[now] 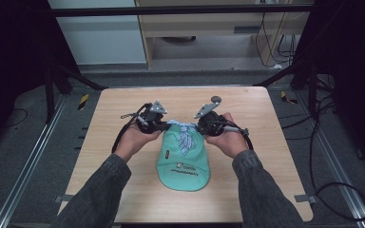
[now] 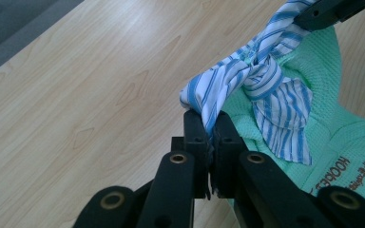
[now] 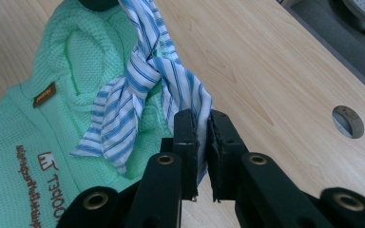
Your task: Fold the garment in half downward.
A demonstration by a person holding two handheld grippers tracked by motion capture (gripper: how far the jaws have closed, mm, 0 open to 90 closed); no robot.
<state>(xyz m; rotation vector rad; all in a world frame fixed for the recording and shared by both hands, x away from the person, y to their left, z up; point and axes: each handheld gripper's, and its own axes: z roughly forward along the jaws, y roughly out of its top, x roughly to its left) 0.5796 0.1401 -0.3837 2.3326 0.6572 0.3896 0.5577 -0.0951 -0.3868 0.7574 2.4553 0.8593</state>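
A mint-green mesh cap lies on the wooden table, printed brim toward the person. A blue-and-white striped cloth strip is knotted over the cap's back. My left gripper is shut on the strip's left end. My right gripper is shut on its right end. The strip runs taut between both grippers, with loose tails hanging from the knot onto the cap.
A round grey grommet sits in the table near its far edge, right of centre. Metal frame rails and cables surround the table. Bare wood lies left, right and in front of the cap.
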